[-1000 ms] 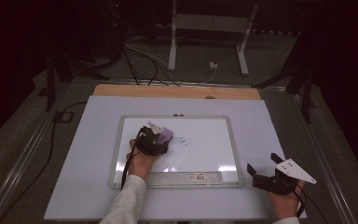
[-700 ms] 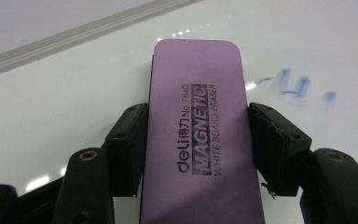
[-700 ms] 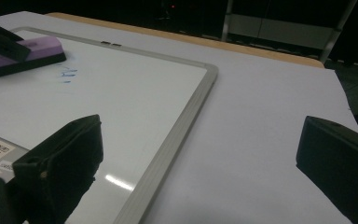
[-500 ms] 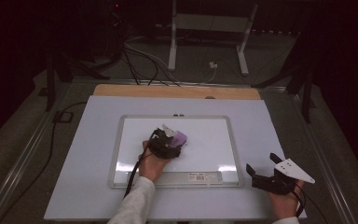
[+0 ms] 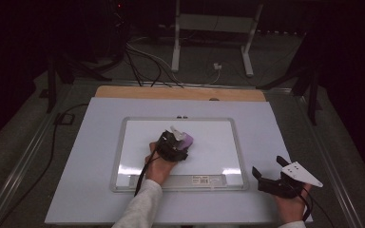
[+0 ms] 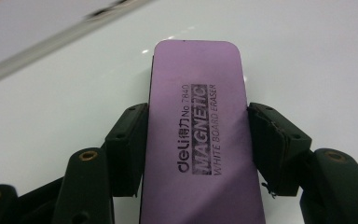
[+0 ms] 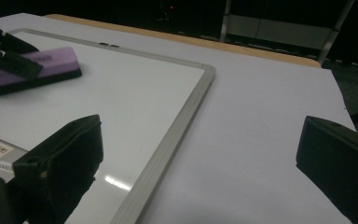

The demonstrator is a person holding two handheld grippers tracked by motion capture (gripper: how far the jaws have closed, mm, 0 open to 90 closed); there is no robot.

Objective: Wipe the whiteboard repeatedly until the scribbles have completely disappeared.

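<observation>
The left gripper [image 6: 198,140] clamps the purple whiteboard eraser [image 6: 198,135]; the right gripper [image 7: 200,154] stands open; uneven pressure could tilt the eraser, leaving the whiteboard [image 5: 138,142] streaked.

Eraser [image 6: 198,140] bottom cut off below

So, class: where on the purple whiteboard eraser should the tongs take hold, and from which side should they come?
Grip the purple whiteboard eraser across its two long edges near mid-length, coming in along its length from the short end, low over the whiteboard. It lies flat, and its narrow width fits between the left tongs, which hold it this way.
</observation>
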